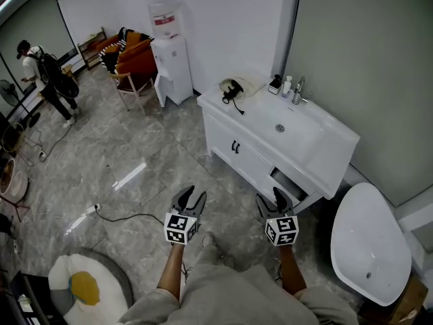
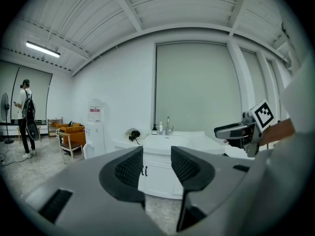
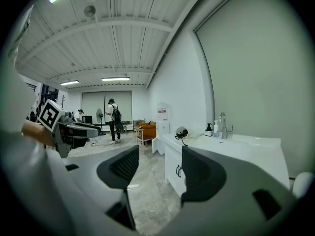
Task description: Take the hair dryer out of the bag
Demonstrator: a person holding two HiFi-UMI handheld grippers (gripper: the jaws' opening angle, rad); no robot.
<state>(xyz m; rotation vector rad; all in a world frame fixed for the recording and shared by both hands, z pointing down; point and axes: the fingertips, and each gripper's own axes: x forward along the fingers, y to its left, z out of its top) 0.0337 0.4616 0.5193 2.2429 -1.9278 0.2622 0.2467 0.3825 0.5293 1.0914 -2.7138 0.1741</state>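
My left gripper (image 1: 190,196) and right gripper (image 1: 276,196) stand open, empty; pulling the hair dryer (image 1: 232,90) by its cord (image 1: 239,107) could drop it.

No legible text, labels or numbers

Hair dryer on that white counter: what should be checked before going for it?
1. Left gripper jaws apart, nothing between them: ok.
2. Right gripper jaws apart, nothing between them: ok.
3. Hair dryer in sight on the counter: ok.
4. Hair dryer within reach: not ok, open floor lies between both grippers and the counter.
5. Which way the bag opens: cannot tell, too small.
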